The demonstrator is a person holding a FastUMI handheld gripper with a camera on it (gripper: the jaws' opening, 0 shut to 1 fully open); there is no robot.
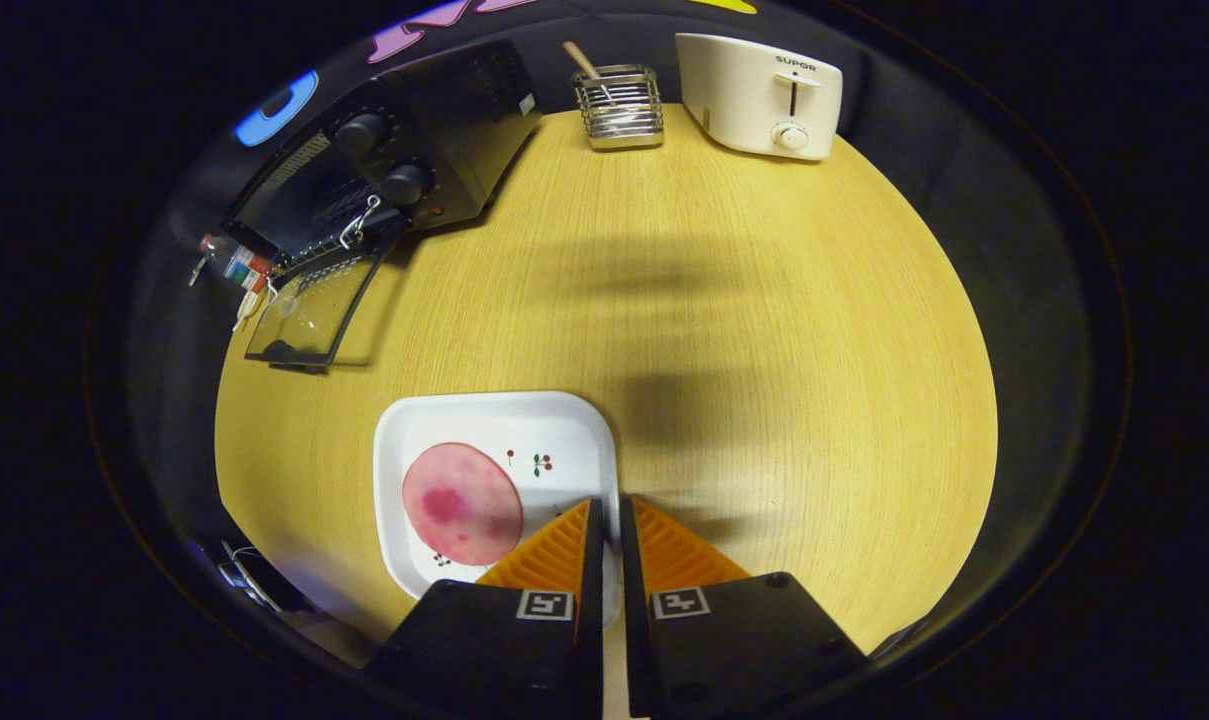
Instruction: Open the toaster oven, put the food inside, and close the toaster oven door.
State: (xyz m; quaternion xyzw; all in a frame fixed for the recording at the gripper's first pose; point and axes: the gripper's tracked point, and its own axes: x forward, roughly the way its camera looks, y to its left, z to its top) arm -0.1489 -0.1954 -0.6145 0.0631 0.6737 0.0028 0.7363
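A white square plate lies on the wooden table just ahead of my fingers, carrying a round pink slice of food. My gripper is shut on the plate's right rim, one orange finger over the plate's inside and the other outside it. The black toaster oven stands at the far left of the table, well beyond the plate. Its glass door hangs open, folded down flat toward the table.
A cream-white toaster stands at the table's far edge, with a wire utensil holder holding a wooden-handled tool beside it. Bare wooden tabletop stretches between the plate and the oven. Small items hang off the oven's left side.
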